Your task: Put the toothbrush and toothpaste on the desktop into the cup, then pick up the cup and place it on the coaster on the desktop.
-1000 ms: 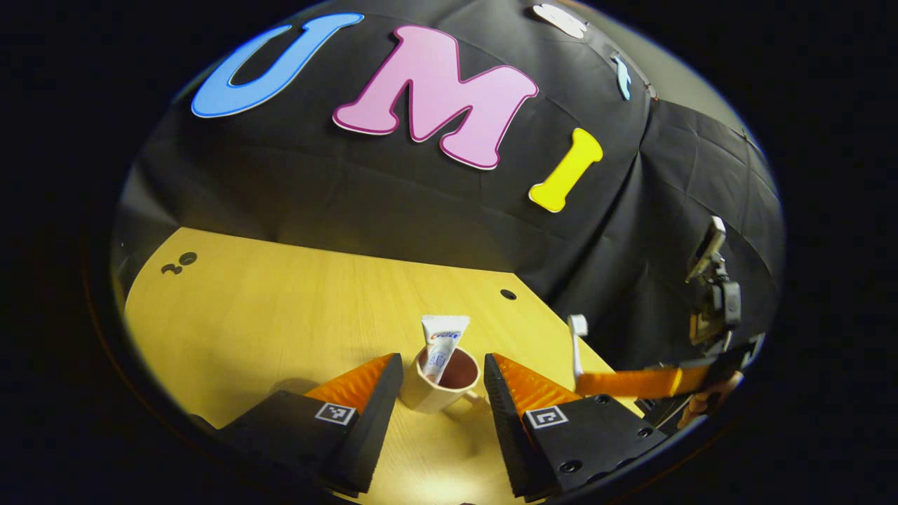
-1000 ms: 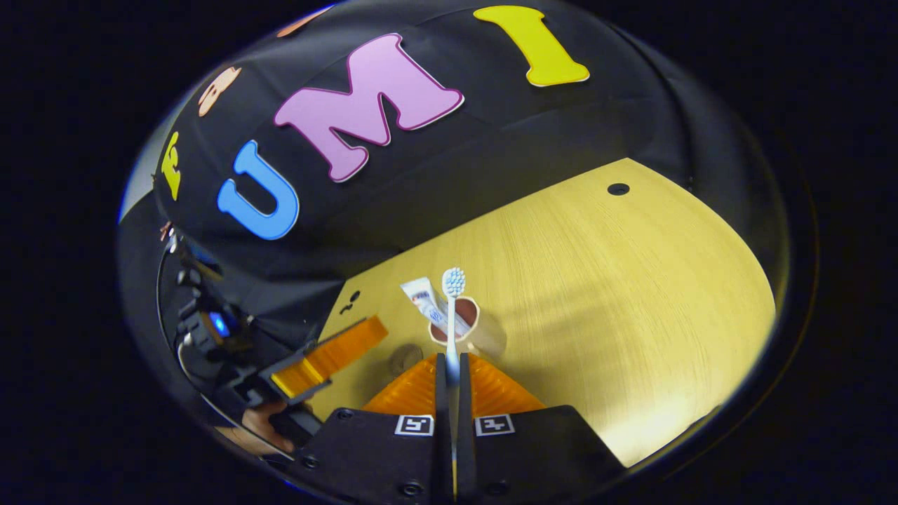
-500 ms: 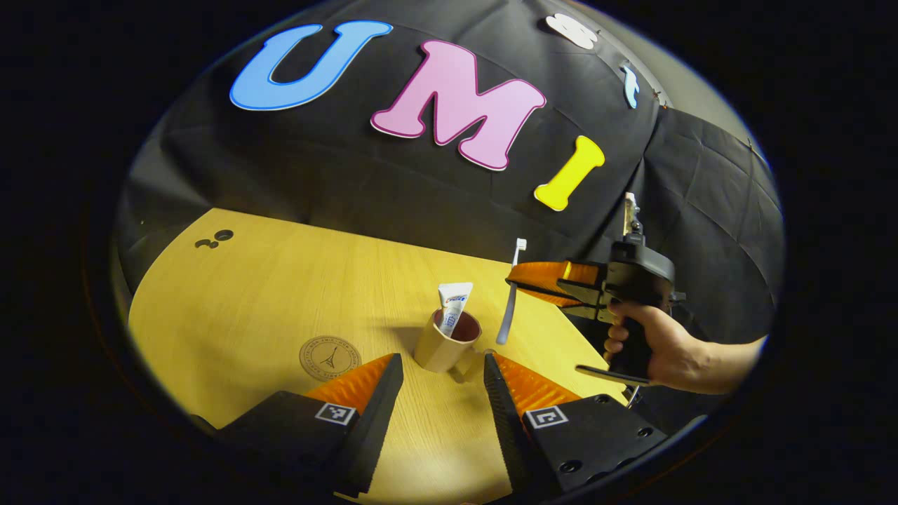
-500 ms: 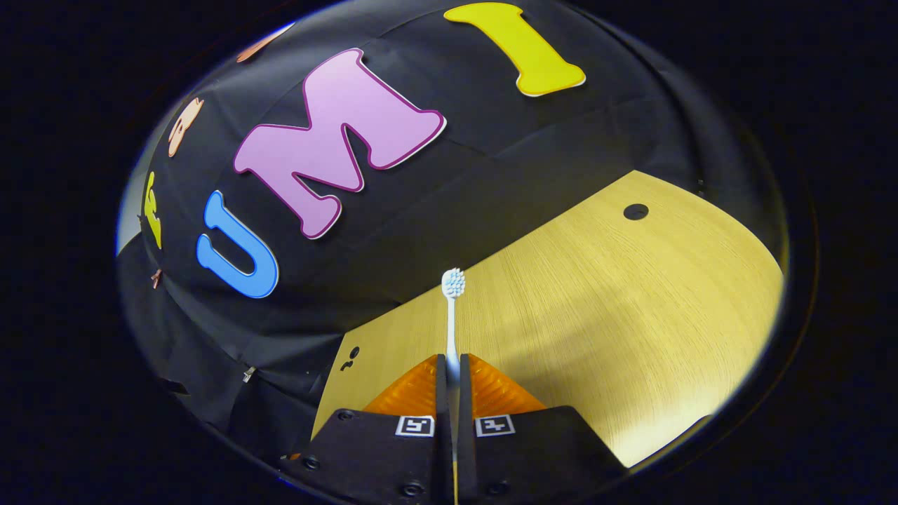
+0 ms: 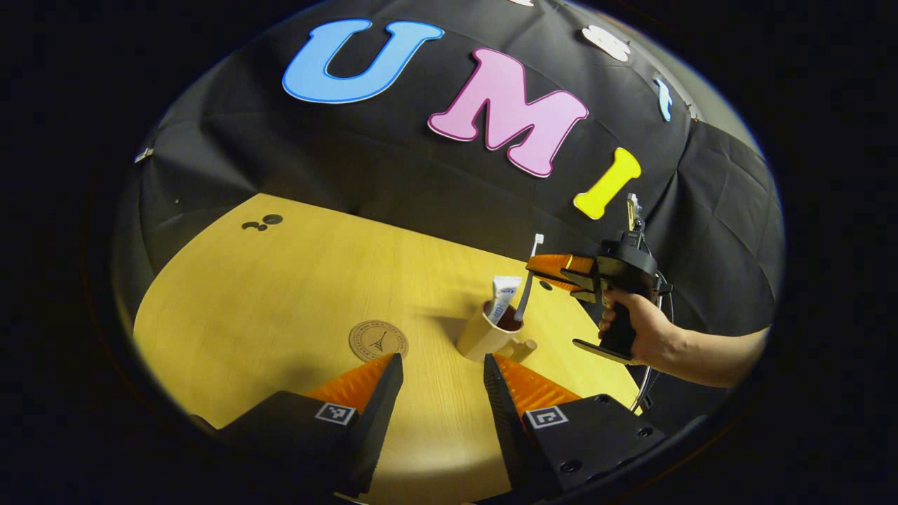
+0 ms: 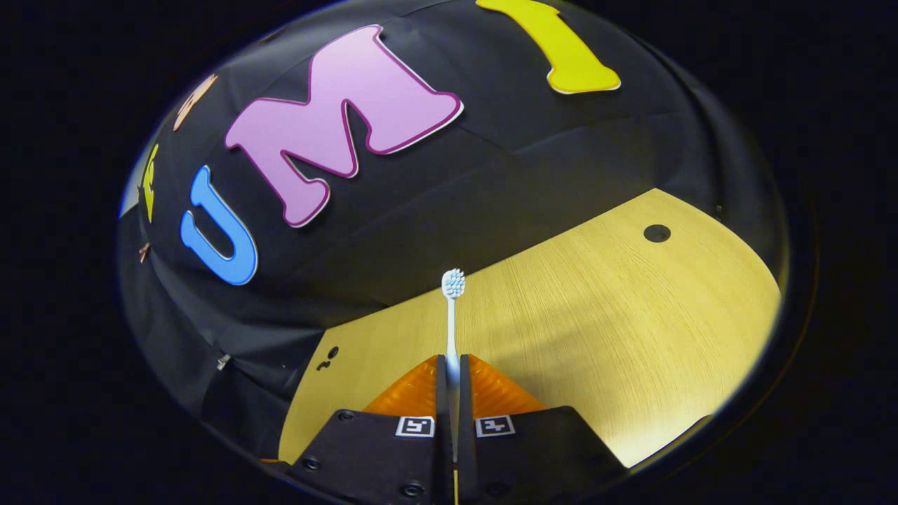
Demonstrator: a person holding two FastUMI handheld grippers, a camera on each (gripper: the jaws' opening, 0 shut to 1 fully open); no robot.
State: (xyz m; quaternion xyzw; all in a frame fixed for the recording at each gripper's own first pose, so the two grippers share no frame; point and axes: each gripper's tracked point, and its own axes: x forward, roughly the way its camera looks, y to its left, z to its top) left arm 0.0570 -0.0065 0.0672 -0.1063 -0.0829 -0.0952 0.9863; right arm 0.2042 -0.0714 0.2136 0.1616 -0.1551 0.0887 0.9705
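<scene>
A beige cup (image 5: 483, 337) stands on the wooden table (image 5: 280, 294), with the white toothpaste tube (image 5: 502, 297) upright inside it. In the left gripper view, my right gripper (image 5: 544, 270) hovers over the cup, shut on the white toothbrush (image 5: 527, 280). The brush hangs head up, its lower end dipping into the cup's mouth beside the tube. In the right gripper view the toothbrush (image 6: 452, 315) rises from between the closed fingers of my right gripper (image 6: 452, 363). My left gripper (image 5: 440, 365) is open and holds nothing, short of the cup. The round coaster (image 5: 378, 341) lies left of the cup.
A hand (image 5: 635, 330) holds the right gripper's handle at the table's right edge. Small round holes (image 5: 263, 223) mark the table's far left corner, and another hole (image 6: 657, 233) shows in the right gripper view. The booth's black cloth wall closes the back.
My right gripper carried the toothbrush leftward and down, so its lower end now sits in the cup's mouth. My left gripper drew away to the left, leaving the cup farther off.
</scene>
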